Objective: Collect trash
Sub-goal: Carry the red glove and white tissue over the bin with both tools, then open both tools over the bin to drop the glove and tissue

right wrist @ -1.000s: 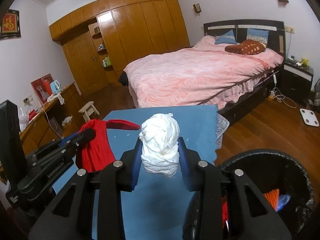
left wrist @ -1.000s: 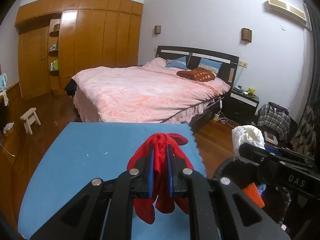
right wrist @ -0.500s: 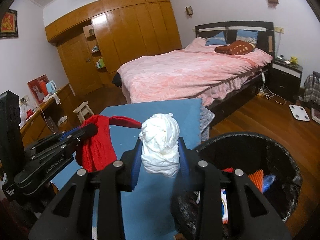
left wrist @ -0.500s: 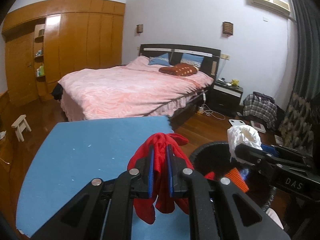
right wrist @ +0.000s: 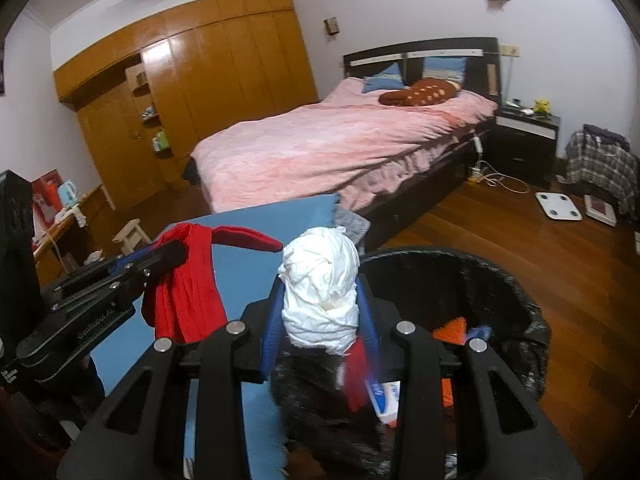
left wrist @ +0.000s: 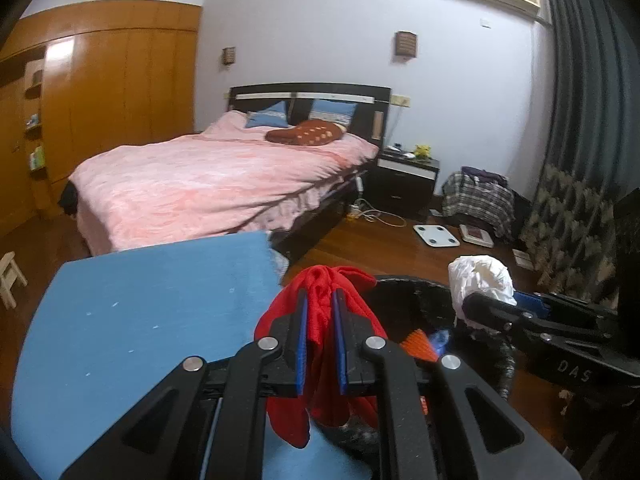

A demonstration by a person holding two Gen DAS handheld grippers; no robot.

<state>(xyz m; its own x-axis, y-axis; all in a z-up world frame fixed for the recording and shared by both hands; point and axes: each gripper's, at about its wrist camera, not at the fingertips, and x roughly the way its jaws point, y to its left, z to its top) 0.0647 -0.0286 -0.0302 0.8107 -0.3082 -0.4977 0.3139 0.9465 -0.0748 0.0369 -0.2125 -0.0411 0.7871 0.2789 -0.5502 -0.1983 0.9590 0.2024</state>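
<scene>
Red, thin, floppy plastic-looking scrap is pinched tight in the left gripper, low centre of its own frame, at the near rim of the black lined trash bin. Crumpled white paper wad is clamped in the right gripper, poised above the bin's edge, I'd guess ready to drop. Only the right view looks down into the bin at the orange and blue scraps; the left view shows just a peek of them.
</scene>
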